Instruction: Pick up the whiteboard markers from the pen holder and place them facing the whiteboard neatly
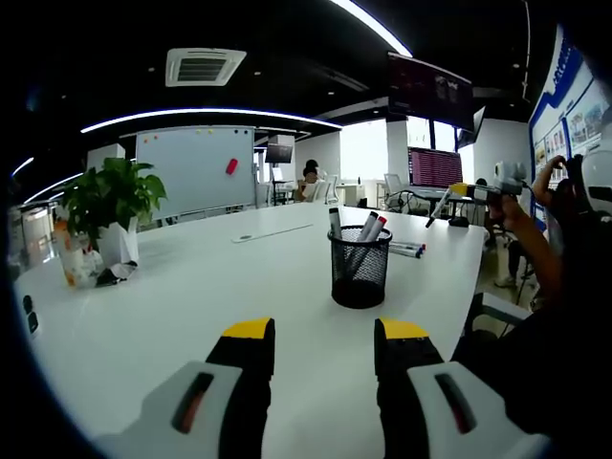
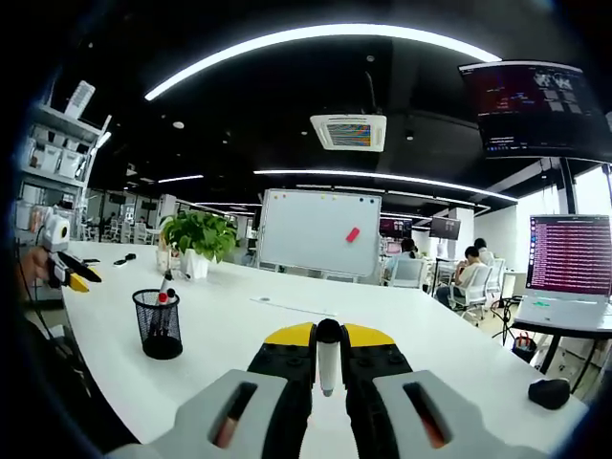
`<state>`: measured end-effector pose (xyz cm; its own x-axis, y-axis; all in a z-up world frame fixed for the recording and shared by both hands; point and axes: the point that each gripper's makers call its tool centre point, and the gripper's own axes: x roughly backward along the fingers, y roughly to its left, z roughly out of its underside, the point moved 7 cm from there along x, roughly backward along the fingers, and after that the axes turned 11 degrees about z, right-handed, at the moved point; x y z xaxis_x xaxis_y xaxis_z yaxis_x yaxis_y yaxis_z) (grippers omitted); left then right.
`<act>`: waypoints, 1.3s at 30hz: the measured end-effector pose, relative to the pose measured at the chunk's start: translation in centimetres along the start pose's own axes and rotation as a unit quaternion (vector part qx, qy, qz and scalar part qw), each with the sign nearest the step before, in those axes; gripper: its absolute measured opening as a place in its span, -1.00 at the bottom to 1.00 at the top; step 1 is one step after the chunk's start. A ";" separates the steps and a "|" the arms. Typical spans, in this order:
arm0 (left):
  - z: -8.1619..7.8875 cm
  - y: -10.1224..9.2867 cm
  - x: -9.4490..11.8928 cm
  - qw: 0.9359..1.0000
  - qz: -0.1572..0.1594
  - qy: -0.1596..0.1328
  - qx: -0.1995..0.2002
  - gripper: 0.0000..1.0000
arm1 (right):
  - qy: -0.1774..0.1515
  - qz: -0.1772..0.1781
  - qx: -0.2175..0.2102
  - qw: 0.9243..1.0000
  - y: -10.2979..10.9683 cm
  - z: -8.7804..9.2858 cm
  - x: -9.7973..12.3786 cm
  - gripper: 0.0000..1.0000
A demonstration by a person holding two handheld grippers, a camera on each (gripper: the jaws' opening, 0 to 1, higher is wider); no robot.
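left gripper: jaws apart, empty | right gripper: clamped on marker | holder: upright on table, markers inside

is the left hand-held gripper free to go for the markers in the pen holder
Probably yes: the left hand-held gripper is open, and only bare white table lies between it and the mesh pen holder with its upright markers.
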<state>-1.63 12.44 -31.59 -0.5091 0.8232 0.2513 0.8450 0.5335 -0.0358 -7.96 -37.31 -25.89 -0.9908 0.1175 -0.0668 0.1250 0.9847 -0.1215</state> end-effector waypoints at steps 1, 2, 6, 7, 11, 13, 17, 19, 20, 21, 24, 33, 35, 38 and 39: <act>0.1 0.0 0.0 1.000 0.000 0.001 0.000 -0.14 | 0.003 -0.001 0.000 1.000 0.0 0.2 -0.1 -0.74; 0.1 0.0 -0.1 1.000 0.001 0.002 0.000 -0.14 | 0.006 -0.004 0.000 1.000 0.1 0.3 -0.1 -0.74; 0.1 0.0 -0.1 1.000 0.002 0.001 0.001 -0.14 | 0.011 -0.011 -0.003 1.000 0.5 0.5 -0.3 -0.74; 0.0 0.0 -0.1 1.000 0.001 0.001 0.000 -0.14 | 0.010 -0.010 0.000 1.000 0.6 0.4 -0.3 -0.74; 0.0 0.0 0.0 1.000 0.000 -0.001 0.000 -0.14 | 0.010 -0.012 0.004 1.000 0.9 0.6 -0.5 -0.74; 0.0 0.0 0.0 1.000 0.000 0.000 -0.001 -0.14 | 0.016 -0.010 0.003 1.000 0.7 1.0 -0.6 -0.74; 0.0 0.0 0.1 1.000 -0.001 0.000 -0.002 -0.14 | 0.040 -0.005 -0.013 0.999 0.4 2.3 -0.9 -0.74; 0.0 0.1 0.1 1.000 -0.002 0.001 -0.002 -0.14 | 0.045 -0.003 -0.018 0.999 0.4 2.6 -1.0 -0.74; 0.0 0.1 0.1 1.000 -0.002 0.001 -0.003 -0.14 | 0.043 -0.004 -0.019 0.999 0.4 2.6 -1.0 -0.74; 0.0 0.2 0.0 1.000 -0.003 0.002 -0.002 -0.14 | 0.043 -0.006 -0.022 0.999 0.5 2.7 -1.1 -0.74; 0.0 0.2 0.0 1.000 -0.004 0.002 -0.001 -0.14 | 0.051 -0.006 -0.017 0.999 0.7 3.1 -1.3 -0.74; 0.0 0.2 0.1 1.000 -0.003 0.001 -0.002 -0.14 | 0.070 0.004 -0.010 0.997 0.7 4.3 -1.9 -0.74; 0.1 0.2 0.1 1.000 -0.004 0.001 -0.001 -0.14 | 0.081 0.005 -0.014 0.997 0.8 4.7 -2.0 -0.74; 0.2 0.2 0.1 1.000 -0.004 0.002 0.000 -0.14 | 0.092 0.008 -0.011 0.996 1.1 5.3 -2.3 -0.74; 0.2 0.2 0.1 1.000 -0.004 0.002 0.000 -0.14 | 0.096 0.009 -0.008 0.995 1.2 5.5 -2.6 -0.74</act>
<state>-1.54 12.66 -31.78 -0.5144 0.8184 0.2561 0.8412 0.5396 -0.0349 -4.98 -37.13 -31.33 -0.9802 0.1563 0.1216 0.1437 0.9839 -0.1066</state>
